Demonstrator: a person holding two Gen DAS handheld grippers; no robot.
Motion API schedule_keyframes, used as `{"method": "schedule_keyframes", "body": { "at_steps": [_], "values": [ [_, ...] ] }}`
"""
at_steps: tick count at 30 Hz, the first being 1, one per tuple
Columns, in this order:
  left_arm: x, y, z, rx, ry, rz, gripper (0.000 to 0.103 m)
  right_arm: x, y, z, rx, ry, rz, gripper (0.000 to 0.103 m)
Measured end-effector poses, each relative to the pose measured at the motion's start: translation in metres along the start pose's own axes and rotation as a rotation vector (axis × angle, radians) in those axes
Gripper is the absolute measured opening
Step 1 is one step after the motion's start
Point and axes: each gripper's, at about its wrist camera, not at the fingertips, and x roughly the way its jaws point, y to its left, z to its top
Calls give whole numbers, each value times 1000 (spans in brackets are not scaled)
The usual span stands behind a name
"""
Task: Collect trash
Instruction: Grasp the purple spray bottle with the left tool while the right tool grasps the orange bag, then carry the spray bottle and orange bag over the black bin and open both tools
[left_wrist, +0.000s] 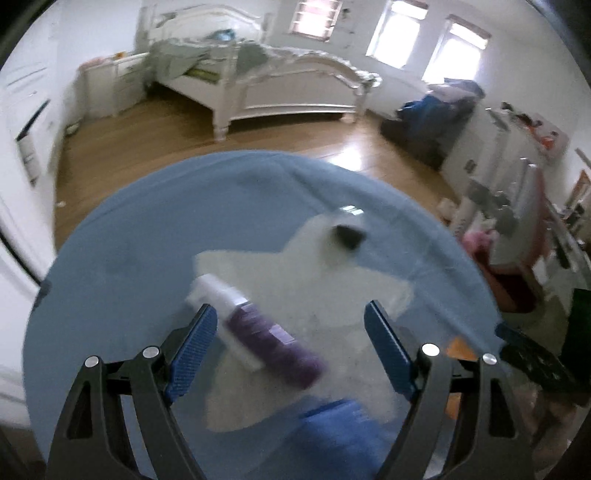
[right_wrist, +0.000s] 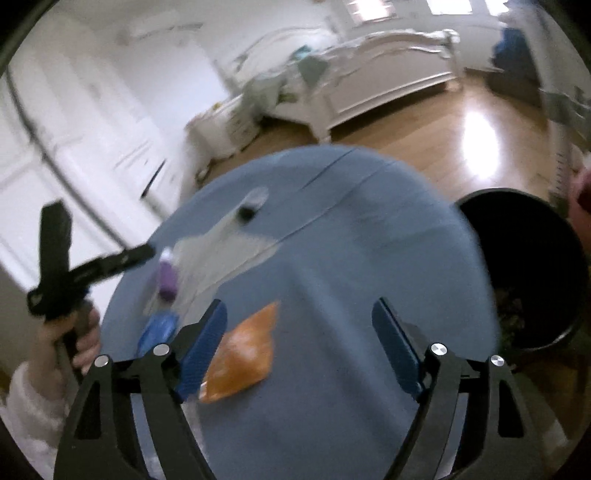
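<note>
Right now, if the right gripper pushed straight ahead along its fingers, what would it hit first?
Probably the orange packet lying on the blue tablecloth. The right gripper is open and empty, and the packet sits low between its fingers, nearer the left one. The picture is blurred, so depth is uncertain.

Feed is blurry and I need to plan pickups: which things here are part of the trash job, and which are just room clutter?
Job:
purple bottle
orange packet
blue wrapper
white paper
small can
black bin

Just lying about:
bed
blue tablecloth
pile of clothes
</note>
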Motion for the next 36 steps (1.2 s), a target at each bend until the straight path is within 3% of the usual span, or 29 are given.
{"method": "schedule_keyframes", "body": {
  "at_steps": [3,7,12,13,14,16,19,22,27,36],
  "values": [
    [9,8,-6,2,33,22,80,14,21,-7,-56,48,-31,80],
    [27,8,-12,30,79,19,67,26,44,-13,-115,87,-66,80],
    [25,9,-15,72,36,75,53,37,53,-19,-204,113,-140,80],
    [24,10,-16,83,29,86,47,39,54,-18,-215,117,-144,78],
    [23,11,-15,93,25,96,38,42,56,-20,-226,125,-151,67],
    [22,14,-16,128,17,123,28,46,55,-21,-245,125,-174,57],
    [20,19,-16,154,9,100,24,45,53,-21,-236,115,-149,51],
    [19,30,-14,113,3,12,24,43,48,-19,-218,106,-120,45],
    [10,32,-10,92,-33,-36,24,36,41,-12,-165,64,-67,45],
    [-15,-28,19,140,-98,-151,24,-2,6,10,-39,-72,-25,45]
  ]
}}
